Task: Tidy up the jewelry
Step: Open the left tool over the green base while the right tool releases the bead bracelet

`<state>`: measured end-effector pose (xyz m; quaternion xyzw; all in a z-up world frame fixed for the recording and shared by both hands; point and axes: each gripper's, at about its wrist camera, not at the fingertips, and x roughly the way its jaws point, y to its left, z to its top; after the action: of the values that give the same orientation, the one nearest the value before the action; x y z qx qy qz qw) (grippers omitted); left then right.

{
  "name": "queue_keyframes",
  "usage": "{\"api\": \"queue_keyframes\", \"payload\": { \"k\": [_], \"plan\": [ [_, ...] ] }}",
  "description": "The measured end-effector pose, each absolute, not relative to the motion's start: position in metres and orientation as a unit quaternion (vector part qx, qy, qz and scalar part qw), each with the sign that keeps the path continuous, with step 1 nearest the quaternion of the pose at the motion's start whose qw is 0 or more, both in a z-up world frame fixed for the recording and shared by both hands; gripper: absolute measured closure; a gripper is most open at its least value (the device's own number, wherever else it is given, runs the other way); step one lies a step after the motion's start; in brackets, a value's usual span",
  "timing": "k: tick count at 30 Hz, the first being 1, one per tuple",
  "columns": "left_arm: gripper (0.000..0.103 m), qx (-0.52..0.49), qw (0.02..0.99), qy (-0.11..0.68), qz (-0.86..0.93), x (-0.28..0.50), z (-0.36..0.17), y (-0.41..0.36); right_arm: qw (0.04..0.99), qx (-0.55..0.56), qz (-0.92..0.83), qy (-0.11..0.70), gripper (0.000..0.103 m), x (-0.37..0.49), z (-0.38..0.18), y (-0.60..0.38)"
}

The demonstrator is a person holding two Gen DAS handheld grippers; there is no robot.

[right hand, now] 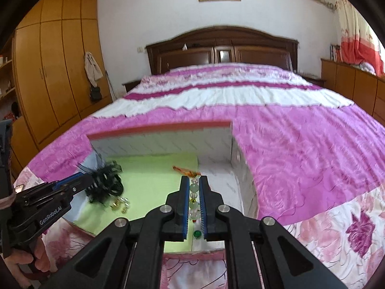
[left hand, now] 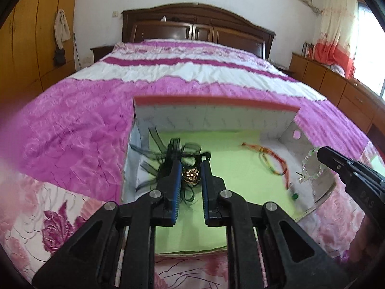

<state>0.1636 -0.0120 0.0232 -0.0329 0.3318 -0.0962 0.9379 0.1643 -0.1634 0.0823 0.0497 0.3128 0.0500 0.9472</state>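
Note:
An open box with a red rim [left hand: 216,101] [right hand: 156,128], white walls and a green lining lies on the bed. My left gripper [left hand: 190,163] [right hand: 90,180] is over the box's left part, shut on a black ribbon hair ornament [left hand: 168,154] [right hand: 107,180], from which a gold charm [left hand: 191,177] [right hand: 119,203] hangs. My right gripper [right hand: 194,180] [left hand: 321,153] is over the box's right part, shut on a pale green and clear bead bracelet [right hand: 194,189] [left hand: 310,166]. A red and multicoloured cord bracelet [left hand: 272,160] [right hand: 186,171] lies on the box floor.
The bed's pink and white quilt [left hand: 72,125] [right hand: 300,144] surrounds the box. A dark wooden headboard [left hand: 192,26] stands at the far end, a wardrobe [right hand: 55,77] on the left and low cabinets [left hand: 324,77] on the right. A person's hand [right hand: 21,262] holds the left gripper's handle.

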Motion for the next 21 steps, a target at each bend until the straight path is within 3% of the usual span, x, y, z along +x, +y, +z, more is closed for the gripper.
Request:
{"api": "queue_keyframes", "payload": {
  "k": [17, 21],
  "plan": [
    [0.094, -0.017, 0.926, 0.363, -0.101, 0.177, -0.003, -0.022, 0.936, 0.080, 0.037, 0.340, 0.093, 0.189, 0.052, -0.183],
    [0.092, -0.020, 0.924, 0.365, -0.107, 0.179, -0.002, -0.021, 0.937, 0.084, 0.037, 0.338, 0.088, 0.188, 0.053, -0.184]
  ]
}}
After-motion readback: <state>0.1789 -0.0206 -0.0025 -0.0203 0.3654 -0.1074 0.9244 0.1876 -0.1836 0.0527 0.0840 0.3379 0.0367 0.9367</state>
